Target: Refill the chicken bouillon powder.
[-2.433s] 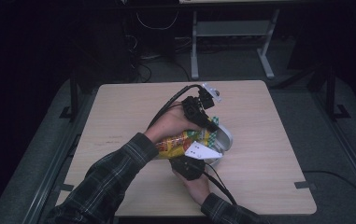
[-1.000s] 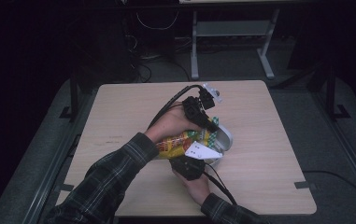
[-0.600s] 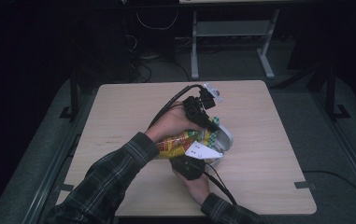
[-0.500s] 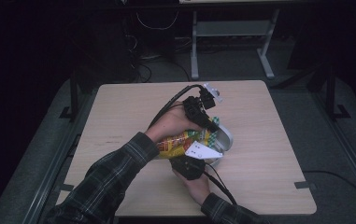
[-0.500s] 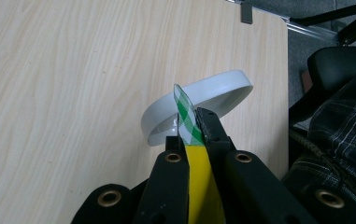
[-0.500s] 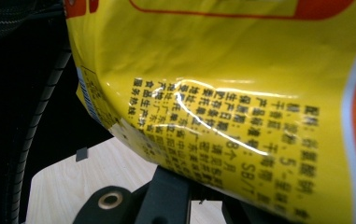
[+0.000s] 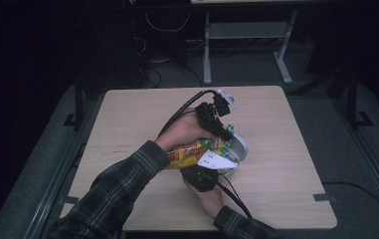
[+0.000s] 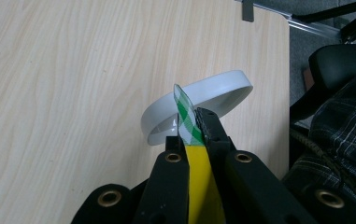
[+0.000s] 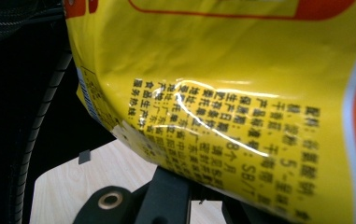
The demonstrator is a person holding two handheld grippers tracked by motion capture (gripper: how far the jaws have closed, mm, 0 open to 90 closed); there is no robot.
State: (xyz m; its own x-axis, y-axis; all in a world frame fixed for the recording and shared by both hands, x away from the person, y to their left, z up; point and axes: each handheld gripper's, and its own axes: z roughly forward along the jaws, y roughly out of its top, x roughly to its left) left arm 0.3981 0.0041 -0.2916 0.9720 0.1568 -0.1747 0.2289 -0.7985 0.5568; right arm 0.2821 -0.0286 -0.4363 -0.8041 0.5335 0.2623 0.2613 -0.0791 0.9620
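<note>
L gripper (image 8: pixel 192 135) jaws clamped on green-checked edge of bag (image 7: pixel 197 152), above white bowl (image 8: pixel 203 95). R gripper (image 7: pixel 202 177) shut on bag's bottom.

The high view is dim: the pale wooden tabletop (image 7: pixel 286 149) catches soft light from above while the floor around it sinks into near black, and the picture is soft and grainy. The left gripper view is bright and evenly lit, with the wood grain sharp and the black jaws at the bottom edge slightly blurred. In the right gripper view the glossy yellow printed snack bag (image 9: pixel 241 93) sits very close, out of focus, with a white streak of glare across its print.
</note>
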